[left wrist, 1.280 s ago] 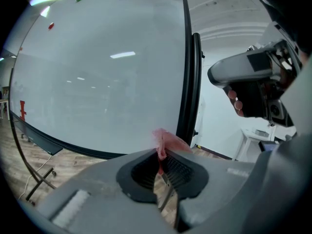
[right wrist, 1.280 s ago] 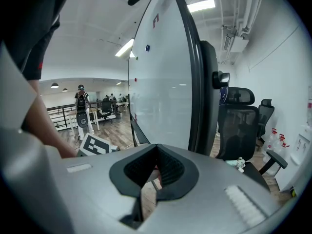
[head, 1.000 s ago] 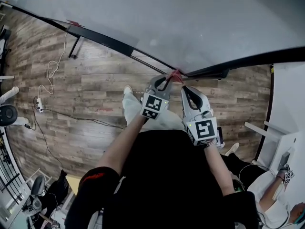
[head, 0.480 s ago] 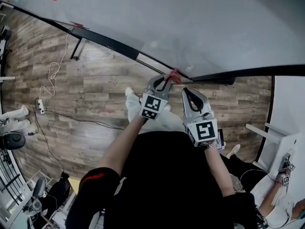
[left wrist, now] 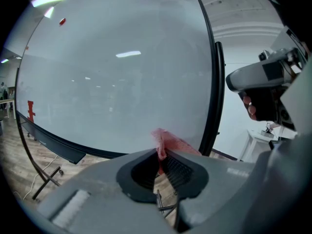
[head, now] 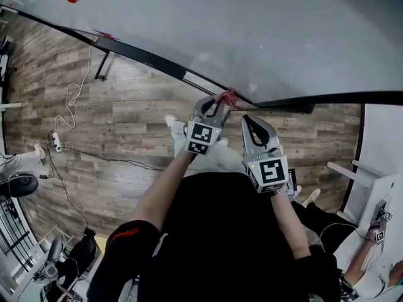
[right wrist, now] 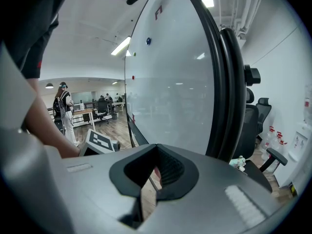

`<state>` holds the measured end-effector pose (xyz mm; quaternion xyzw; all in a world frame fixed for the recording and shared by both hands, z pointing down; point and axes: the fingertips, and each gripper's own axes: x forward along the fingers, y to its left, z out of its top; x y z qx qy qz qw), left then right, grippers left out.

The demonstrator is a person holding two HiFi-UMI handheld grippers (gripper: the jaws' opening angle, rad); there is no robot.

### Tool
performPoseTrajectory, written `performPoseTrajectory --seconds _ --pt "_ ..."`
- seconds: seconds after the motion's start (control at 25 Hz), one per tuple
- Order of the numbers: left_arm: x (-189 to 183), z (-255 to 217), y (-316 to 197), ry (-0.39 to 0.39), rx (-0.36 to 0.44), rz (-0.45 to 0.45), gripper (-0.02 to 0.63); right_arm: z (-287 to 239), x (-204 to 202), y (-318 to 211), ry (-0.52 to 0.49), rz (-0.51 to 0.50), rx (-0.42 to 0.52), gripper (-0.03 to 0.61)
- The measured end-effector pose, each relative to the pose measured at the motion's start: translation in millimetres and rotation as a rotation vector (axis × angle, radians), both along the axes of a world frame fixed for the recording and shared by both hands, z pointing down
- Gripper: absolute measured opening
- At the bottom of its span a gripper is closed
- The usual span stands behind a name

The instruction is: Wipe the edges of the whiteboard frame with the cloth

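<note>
Right now my left claw (head: 221, 104) is pinched shut on the pink cloth (left wrist: 169, 141), with a small tuft sticking out past the tips. The cloth sits at the lower corner of the whiteboard (head: 264, 36), where the bottom rail of the dark frame (left wrist: 215, 82) meets the upright side. I cannot tell from up here whether it is actually touching or only just beside the frame. My right claw (right wrist: 156, 146) is closed on nothing, its tips together, and it hangs near the left one, close by the side rail.

As I read it, the step is to run the cloth along one rail from this corner. To do that well, I would push the tuft firmly onto the frame so the fabric meets it rather than the metal tips. I would keep the wrist angle steady and follow the rail's line instead of drifting onto the white surface. So little cloth shows that it could slip or fold back, so slow, even pressure matters. The right claw should keep out of the way.
</note>
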<state>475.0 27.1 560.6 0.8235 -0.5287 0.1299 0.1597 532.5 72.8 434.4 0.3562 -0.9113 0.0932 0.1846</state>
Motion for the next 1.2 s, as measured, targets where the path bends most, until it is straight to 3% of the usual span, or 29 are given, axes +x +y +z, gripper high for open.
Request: performPoseTrajectory --seconds 0.68,1.2 --pt "-13 16 -21 -0.051 -0.051 -0.075 0.021 5 -6 -12 0.004 0.019 -0.015 0.002" --pt "-32 21 -33 -0.065 -0.073 -0.062 0.021 6 -27 -23 0.005 0.035 -0.013 0.002"
